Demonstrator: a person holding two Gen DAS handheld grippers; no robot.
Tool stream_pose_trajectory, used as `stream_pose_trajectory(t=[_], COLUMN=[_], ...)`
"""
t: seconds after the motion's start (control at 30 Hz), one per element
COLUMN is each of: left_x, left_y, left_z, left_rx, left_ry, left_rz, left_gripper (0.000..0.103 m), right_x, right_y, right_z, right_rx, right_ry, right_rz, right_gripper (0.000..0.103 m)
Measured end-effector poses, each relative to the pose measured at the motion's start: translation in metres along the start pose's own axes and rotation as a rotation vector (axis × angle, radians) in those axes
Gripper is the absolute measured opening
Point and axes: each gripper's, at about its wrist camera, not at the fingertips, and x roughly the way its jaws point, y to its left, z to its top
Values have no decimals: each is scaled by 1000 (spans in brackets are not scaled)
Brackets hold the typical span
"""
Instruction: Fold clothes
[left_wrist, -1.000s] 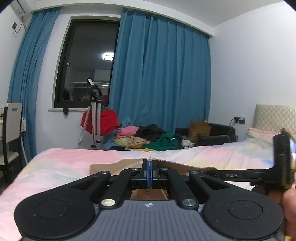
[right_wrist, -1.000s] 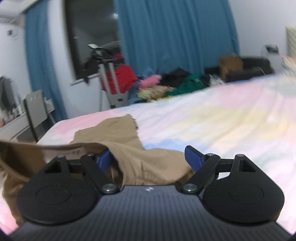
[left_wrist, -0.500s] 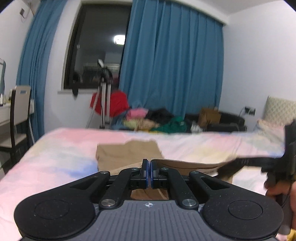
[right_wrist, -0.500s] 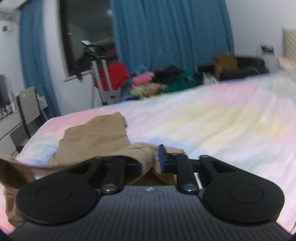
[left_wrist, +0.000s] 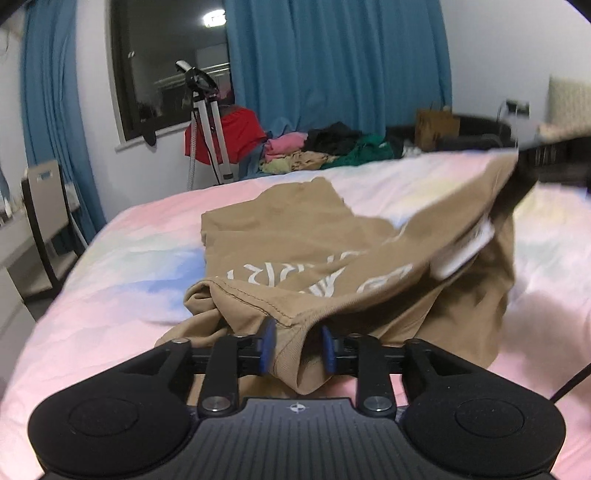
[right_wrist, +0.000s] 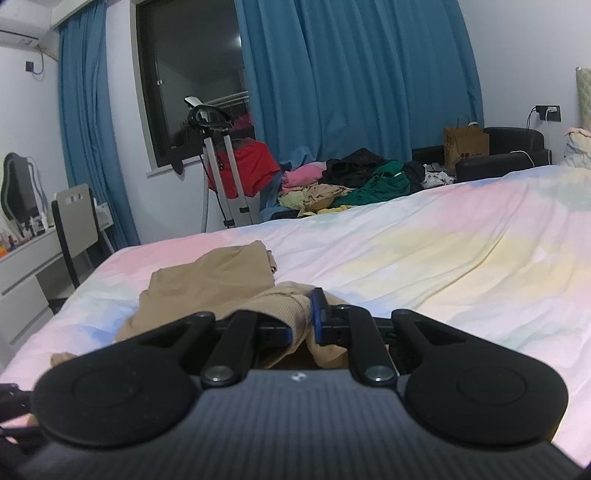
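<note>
A tan T-shirt (left_wrist: 295, 251) with white lettering lies partly lifted on the pastel bed sheet (left_wrist: 110, 277). My left gripper (left_wrist: 297, 347) is low over the near edge of the bed. Its jaws are opening, and a loose fold of the shirt's ribbed hem hangs between the blue pads (left_wrist: 267, 345). My right gripper (right_wrist: 303, 321) is shut on another bunched ribbed edge of the tan T-shirt (right_wrist: 214, 273). In the left wrist view the right gripper (left_wrist: 517, 177) shows blurred at the upper right, holding that edge up off the bed.
The bed sheet (right_wrist: 443, 258) stretches wide to the right. Beyond the bed are a pile of clothes (right_wrist: 351, 181), a stand with a red garment (right_wrist: 221, 166), a paper bag (right_wrist: 465, 147) and a black sofa (right_wrist: 513, 147). A chair (right_wrist: 74, 218) and desk stand at the left.
My left gripper sank toward the bed and tilted down, and its jaws went from shut to parted. My right gripper went from open to shut on the shirt's edge.
</note>
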Motion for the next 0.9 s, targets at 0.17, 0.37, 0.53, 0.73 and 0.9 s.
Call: stream_pose_trajectory(t=[0.17, 0.37, 0.53, 0.73, 0.9], left_x=[-2, 3, 11, 6, 0], left_y=[-26, -33, -10, 6, 4], left_z=[-6, -7, 0, 7, 8], left_rx=[167, 195, 74, -21, -18], left_ry=[-117, -133, -89, -106, -120], left_rz=[80, 171, 267, 303, 280], left_gripper=[44, 47, 51, 53, 55], right_x=[-9, -12, -4, 18, 34], right_y=[1, 1, 0, 2, -8], right_z=[2, 4, 2, -13, -24], right_rx=[19, 18, 7, -76, -28], right_ry=[-52, -75, -28, 133, 272], right_rz=[14, 15, -32, -109, -143], right_gripper=[14, 14, 15, 23, 25])
